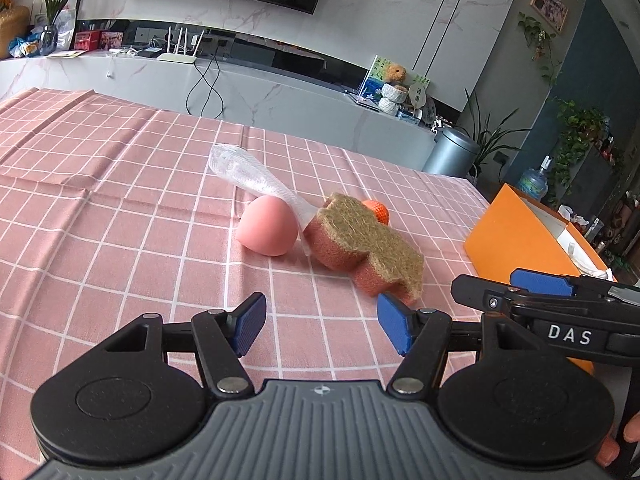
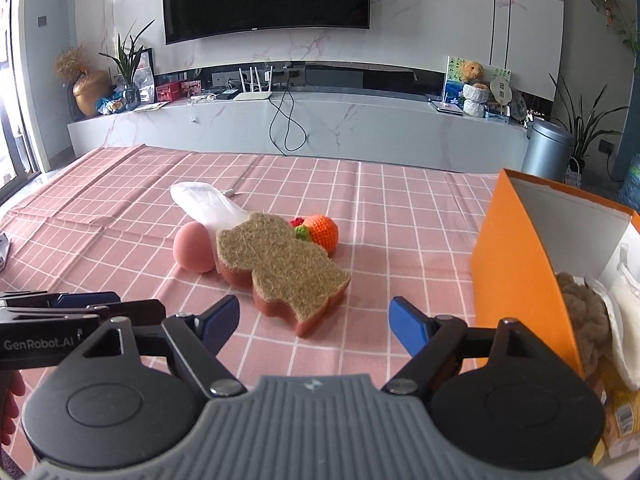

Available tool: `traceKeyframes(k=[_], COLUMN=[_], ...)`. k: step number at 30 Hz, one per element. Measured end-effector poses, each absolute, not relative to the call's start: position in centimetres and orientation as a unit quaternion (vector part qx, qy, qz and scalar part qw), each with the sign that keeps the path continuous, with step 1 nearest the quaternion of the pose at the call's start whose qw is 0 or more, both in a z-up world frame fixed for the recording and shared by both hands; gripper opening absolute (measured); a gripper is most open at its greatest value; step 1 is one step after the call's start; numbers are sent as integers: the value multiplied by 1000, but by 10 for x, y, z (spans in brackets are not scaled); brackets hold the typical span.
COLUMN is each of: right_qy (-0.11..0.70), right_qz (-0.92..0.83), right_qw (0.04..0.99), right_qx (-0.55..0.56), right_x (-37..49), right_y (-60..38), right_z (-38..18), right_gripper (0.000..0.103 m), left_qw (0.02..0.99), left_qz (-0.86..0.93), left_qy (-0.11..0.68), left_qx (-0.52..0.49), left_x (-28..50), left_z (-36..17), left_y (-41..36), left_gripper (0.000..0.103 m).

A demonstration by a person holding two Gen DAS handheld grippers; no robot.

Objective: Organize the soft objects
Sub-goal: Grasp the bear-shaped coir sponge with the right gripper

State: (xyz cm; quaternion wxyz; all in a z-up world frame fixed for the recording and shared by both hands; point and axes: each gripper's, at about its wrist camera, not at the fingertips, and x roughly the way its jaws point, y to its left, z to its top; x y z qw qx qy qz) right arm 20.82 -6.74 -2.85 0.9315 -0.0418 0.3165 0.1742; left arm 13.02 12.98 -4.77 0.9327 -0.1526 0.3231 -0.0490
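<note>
A pink checked cloth [image 2: 120, 184] is covering the table. Going left to right in the right wrist view, a clear plastic pouch [image 2: 202, 200] is lying flat, its near end tucked behind a pink egg-shaped ball [image 2: 194, 247]. The ball is touching a bear-shaped sponge [image 2: 280, 266] with a brown scrub top, which is leaning over it. A crocheted orange [image 2: 322, 233] is sitting just behind the sponge. At the right edge, an open orange box [image 2: 516, 264] is already holding brown and white soft things.

The left gripper [image 1: 322, 322] is hovering with jaws wide apart and nothing between them, the sponge just ahead of its right finger. The right gripper [image 2: 314, 322] is likewise standing open and empty, pointing at the sponge's near end.
</note>
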Motion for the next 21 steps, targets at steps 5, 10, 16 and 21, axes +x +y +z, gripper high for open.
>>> traceKeyframes(k=[5,10,16,21], right_qy=[313,310,327,348], right_qz=[175,181,213,259], right_qw=[932,932,917,895], right_qx=[-50,-58,-83,-103], right_x=[226,243,266,284], right_y=[-61,-55,-40,-23], right_z=[-30,-31,-38,-47], right_gripper=[80,76,84,90], left_qw=[933,931,932,934], left_qz=[-52,-59,-47,-34], left_qy=[322,321,331,336], left_qx=[-154,-161,-142,-119], left_x=[141,156,176,187], left_z=[-47,-44,-43,-42], left_y=[133,134,144,155], left_gripper=[75,75,75,73])
